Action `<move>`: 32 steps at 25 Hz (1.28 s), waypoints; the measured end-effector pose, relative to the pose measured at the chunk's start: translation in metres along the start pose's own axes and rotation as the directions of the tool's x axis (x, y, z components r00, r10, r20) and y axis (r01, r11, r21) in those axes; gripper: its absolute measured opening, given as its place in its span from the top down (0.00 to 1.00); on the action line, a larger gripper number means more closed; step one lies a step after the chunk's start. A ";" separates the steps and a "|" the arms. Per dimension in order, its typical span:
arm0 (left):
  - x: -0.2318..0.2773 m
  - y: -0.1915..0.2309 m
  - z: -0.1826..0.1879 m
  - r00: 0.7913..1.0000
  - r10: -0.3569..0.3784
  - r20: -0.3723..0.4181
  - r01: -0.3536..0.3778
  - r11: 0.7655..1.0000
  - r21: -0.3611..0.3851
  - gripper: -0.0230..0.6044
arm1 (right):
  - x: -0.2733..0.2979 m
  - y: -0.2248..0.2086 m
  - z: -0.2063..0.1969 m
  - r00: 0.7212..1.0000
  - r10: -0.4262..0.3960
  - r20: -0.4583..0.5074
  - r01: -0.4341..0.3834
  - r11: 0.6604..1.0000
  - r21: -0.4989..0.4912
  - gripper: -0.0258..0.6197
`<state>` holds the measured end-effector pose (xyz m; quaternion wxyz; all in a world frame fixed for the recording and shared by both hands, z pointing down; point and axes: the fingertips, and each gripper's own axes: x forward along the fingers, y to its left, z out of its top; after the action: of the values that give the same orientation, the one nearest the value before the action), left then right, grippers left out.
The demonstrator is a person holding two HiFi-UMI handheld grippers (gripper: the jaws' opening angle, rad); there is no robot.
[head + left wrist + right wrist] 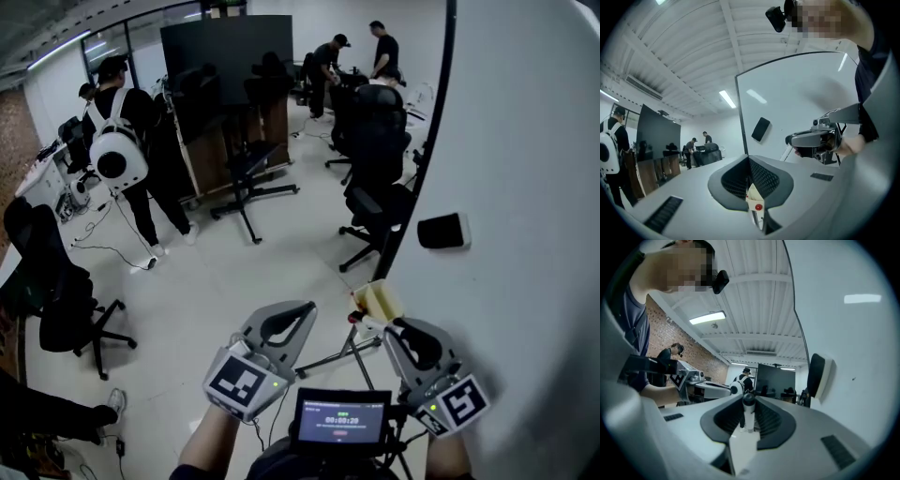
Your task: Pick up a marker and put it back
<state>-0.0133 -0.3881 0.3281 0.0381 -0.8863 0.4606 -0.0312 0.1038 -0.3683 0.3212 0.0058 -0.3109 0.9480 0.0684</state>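
Note:
A marker (748,412) with a white barrel and dark cap stands upright between the pads of my right gripper (749,420), which is shut on it. In the head view that gripper (396,325) sits at the lower right beside the whiteboard (525,187), and its body hides the marker. My left gripper (302,311) is at the lower middle; its jaws (749,174) meet at the tips with nothing between them. Just beyond both tips is a cream holder (380,300) on a stand, with a small red-tipped white block under it.
A black eraser (441,230) clings to the whiteboard. Black office chairs (375,169) stand by the board's edge, another chair (56,291) at the left. Several people stand farther back in the room. A small screen (342,419) sits low between my hands.

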 end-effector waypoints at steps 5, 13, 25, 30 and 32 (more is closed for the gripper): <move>0.022 0.032 -0.007 0.998 -0.052 0.016 0.053 0.998 -0.033 0.97 | 0.020 -0.020 -0.007 0.995 -0.090 -0.031 0.090 0.996 -0.012 0.82; 0.063 0.054 -0.034 0.984 -0.178 0.008 0.178 0.982 -0.064 0.97 | 0.022 -0.052 -0.041 0.947 -0.289 -0.137 0.290 0.957 -0.010 0.82; 0.114 0.038 -0.060 0.965 -0.258 -0.046 0.252 0.961 -0.111 0.97 | 0.012 -0.092 -0.121 0.831 -0.430 -0.352 0.438 0.897 -0.062 0.82; 0.116 0.042 -0.067 0.968 -0.245 -0.061 0.236 0.964 -0.124 0.97 | 0.019 -0.101 -0.156 0.791 -0.429 -0.437 0.448 0.892 -0.063 0.82; 0.113 0.044 -0.071 0.969 -0.236 -0.068 0.226 0.965 -0.131 0.97 | 0.022 -0.101 -0.166 0.775 -0.424 -0.469 0.444 0.893 -0.073 0.82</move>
<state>0.0092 -0.5089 0.3965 -0.0393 -0.9326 0.3561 -0.0439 0.1515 -0.4839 0.4715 -0.2035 -0.5278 0.8240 -0.0327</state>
